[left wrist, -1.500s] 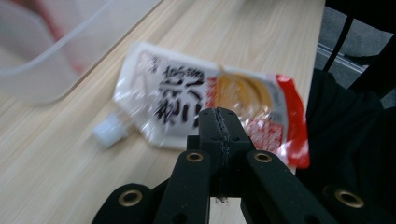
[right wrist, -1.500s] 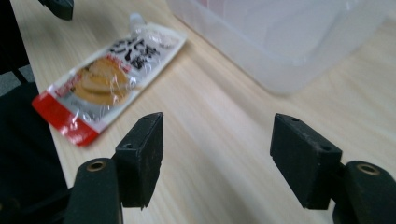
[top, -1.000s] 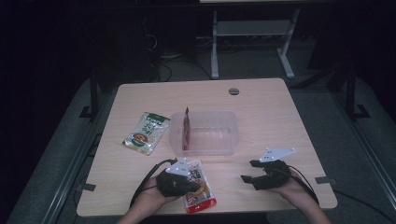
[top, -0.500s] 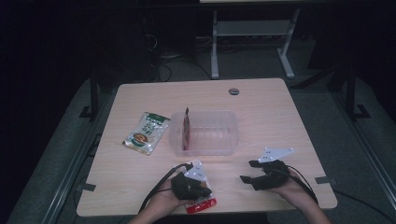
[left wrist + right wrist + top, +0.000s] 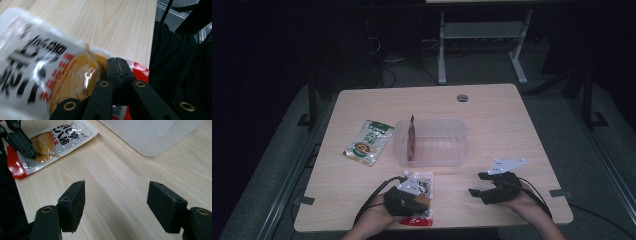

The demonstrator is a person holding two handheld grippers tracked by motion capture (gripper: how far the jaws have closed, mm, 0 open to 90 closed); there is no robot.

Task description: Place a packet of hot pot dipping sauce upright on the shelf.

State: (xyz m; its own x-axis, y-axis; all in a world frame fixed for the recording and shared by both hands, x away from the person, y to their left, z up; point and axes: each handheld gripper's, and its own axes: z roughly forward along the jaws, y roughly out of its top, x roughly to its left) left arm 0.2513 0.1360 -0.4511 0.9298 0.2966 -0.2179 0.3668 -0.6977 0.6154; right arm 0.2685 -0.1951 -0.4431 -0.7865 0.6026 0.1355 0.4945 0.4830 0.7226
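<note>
A white and red food pouch (image 5: 425,180) (image 5: 37,62) (image 5: 62,137) lies flat near the table's front edge. My left gripper (image 5: 419,202) (image 5: 117,72) (image 5: 29,153) is shut, pads pressed together, and its tips rest on the pouch's orange picture; nothing sits between the pads. To the right, my right gripper (image 5: 477,184) (image 5: 116,205) hovers low over bare wood, open and holding nothing, pointing toward the pouch. A clear plastic tub (image 5: 447,150) (image 5: 155,140) stands mid-table with a dark red pouch (image 5: 411,140) upright against its left wall.
A green pouch (image 5: 369,141) lies left of the tub. A round cable hole (image 5: 462,97) is at the table's (image 5: 512,130) far side. The person's dark clothing borders the front edge. Bare wood lies between the two grippers.
My left gripper moved right and slightly down, from beside the white pouch to on top of it, covering much of it. The pouch stayed put. The right gripper kept still.
</note>
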